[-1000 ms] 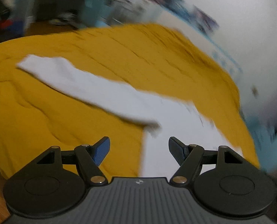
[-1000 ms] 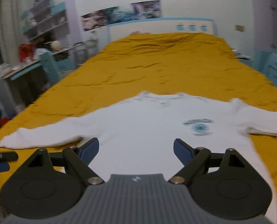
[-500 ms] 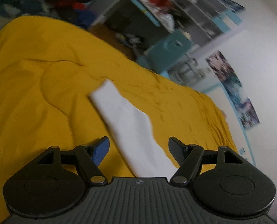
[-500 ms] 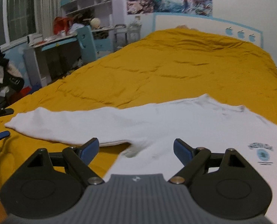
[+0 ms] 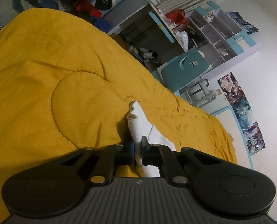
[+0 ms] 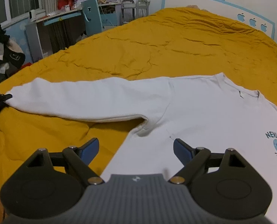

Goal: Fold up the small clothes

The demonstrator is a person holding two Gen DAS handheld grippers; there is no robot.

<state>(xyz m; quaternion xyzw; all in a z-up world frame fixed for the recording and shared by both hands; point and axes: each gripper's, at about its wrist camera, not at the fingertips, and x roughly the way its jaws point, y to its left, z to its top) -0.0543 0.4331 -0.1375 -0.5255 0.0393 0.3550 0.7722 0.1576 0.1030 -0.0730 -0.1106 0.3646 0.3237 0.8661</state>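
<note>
A white long-sleeved shirt [image 6: 203, 112] with a "NEVADA" print lies flat on the yellow bed cover [image 6: 157, 43], its sleeve [image 6: 86, 99] stretched out to the left. My left gripper [image 5: 137, 154] is shut on the cuff end of the sleeve [image 5: 138, 123], which bunches up between the fingers. In the right wrist view the left gripper [image 6: 2, 98] shows at the sleeve's end. My right gripper [image 6: 136, 151] is open and empty, low over the shirt's side edge below the armpit.
A desk [image 6: 50, 24] with a blue chair [image 6: 91, 16] and shelves [image 5: 213, 28] stands beside the bed on the left. Dark clothes [image 6: 4, 54] are piled near the bed's corner. The headboard [image 6: 231, 5] is at the far end.
My left gripper has gone from open to shut on the sleeve cuff. The right gripper has swung left towards the sleeve and armpit and stays open.
</note>
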